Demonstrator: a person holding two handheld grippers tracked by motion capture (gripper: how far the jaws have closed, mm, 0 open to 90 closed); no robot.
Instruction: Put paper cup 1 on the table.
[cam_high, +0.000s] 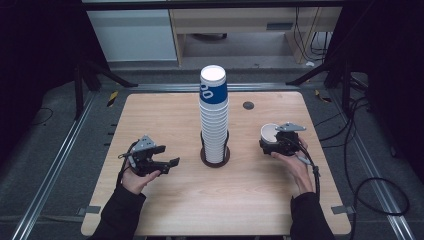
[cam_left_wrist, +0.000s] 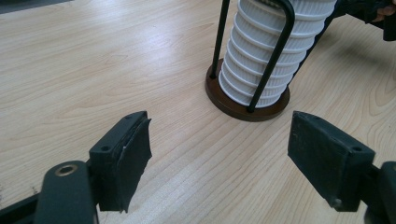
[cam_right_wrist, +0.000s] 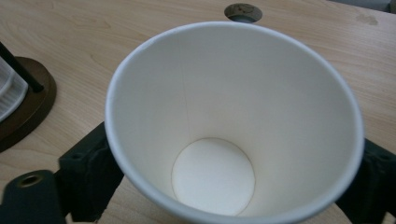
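The right gripper (cam_high: 272, 141) stood near the table's (cam_high: 165, 200) right edge, jaws wide beside a paper cup (cam_right_wrist: 233, 116) (contact unclear). The left gripper (cam_left_wrist: 219, 158) gaped empty over bare wood, short of the cup stack (cam_high: 214, 117).

Wood table (cam_high: 165, 115) w/ cup rack (cam_high: 215, 156), cup (cam_high: 269, 134)

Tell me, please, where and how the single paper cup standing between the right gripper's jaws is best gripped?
Grip the paper cup low on its side wall, one jaw either side, coming in level from the person's side as the right gripper does. It stands upright and tapers downward; the thin open rim would probably buckle, while the wall near the base is stiffer.
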